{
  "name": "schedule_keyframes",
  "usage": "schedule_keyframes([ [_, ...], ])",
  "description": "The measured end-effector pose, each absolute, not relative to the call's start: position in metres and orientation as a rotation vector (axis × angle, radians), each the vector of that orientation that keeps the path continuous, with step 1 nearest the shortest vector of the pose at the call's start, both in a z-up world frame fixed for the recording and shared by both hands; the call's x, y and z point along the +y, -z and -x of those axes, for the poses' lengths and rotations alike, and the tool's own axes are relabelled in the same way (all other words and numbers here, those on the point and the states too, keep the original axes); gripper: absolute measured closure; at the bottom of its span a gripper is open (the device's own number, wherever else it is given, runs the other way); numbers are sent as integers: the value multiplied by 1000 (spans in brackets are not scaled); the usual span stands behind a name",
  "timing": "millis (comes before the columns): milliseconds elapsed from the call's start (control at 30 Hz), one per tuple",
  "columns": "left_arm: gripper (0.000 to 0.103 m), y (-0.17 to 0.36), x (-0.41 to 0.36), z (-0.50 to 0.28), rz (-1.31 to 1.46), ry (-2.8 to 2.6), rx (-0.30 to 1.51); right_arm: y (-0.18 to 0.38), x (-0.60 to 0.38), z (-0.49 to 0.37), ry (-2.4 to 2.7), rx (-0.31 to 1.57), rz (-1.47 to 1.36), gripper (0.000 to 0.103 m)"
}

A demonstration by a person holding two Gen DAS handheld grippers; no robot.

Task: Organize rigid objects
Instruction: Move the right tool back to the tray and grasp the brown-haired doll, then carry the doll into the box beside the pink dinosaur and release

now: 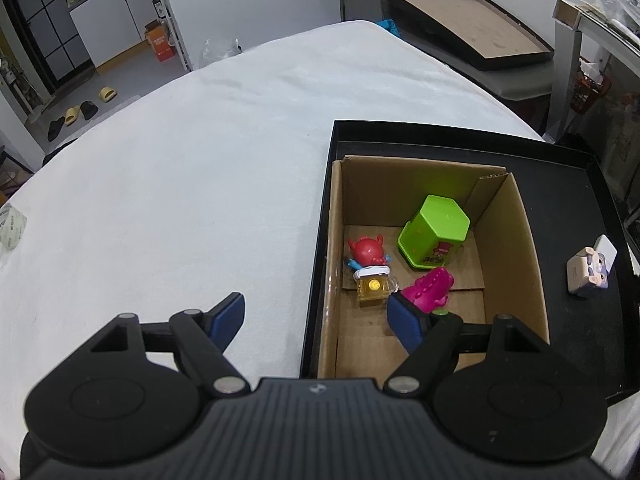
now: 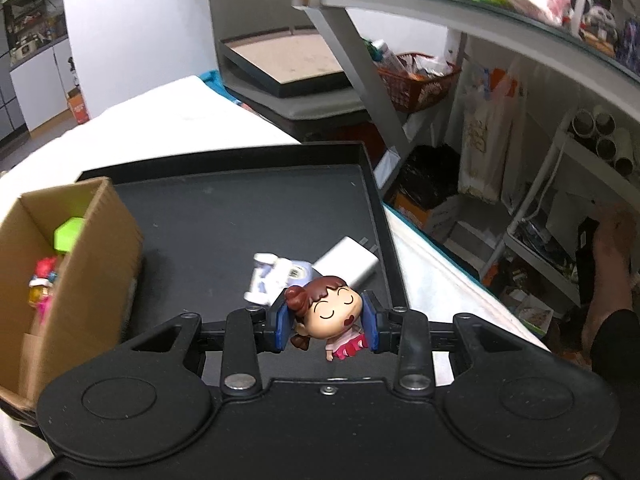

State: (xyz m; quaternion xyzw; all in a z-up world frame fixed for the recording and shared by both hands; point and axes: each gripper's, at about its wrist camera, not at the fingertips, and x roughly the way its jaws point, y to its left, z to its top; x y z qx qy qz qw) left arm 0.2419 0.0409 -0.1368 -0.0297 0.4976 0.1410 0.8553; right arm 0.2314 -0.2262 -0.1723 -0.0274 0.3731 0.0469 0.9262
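Note:
My right gripper (image 2: 327, 322) is shut on a small girl figurine (image 2: 330, 314) with brown hair and a pink skirt, held above the black tray (image 2: 240, 200). Behind it a white and lilac toy (image 2: 276, 276) lies on the tray next to a silver block (image 2: 346, 266). My left gripper (image 1: 318, 320) is open and empty over the near left wall of the cardboard box (image 1: 516, 248). The box holds a green hexagonal container (image 1: 434, 236), a red figure (image 1: 366, 252), a yellow mug toy (image 1: 374, 288) and a magenta dinosaur (image 1: 430, 288). The box (image 2: 80, 280) is left of my right gripper.
The tray (image 1: 568, 208) sits on a white cloth-covered table (image 1: 180, 184). A small boxy toy (image 1: 590, 270) lies on the tray right of the box. A framed board (image 1: 468, 28) lies beyond the table. Metal shelving (image 2: 480, 120) with bags and baskets stands at the right.

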Motion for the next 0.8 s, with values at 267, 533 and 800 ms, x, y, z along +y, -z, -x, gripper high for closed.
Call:
schedule_keyframes([
  [267,26,138,51,-236,109,-289,1050,152,-199,-222,-143,721,67,68],
  [533,30,140,52,-229,111,-250,1039,136,-177,-212,-184,689,77,68],
  [800,46,142,51,-225,140,-202,1040,120,-152,-206,-230,655,105,68],
])
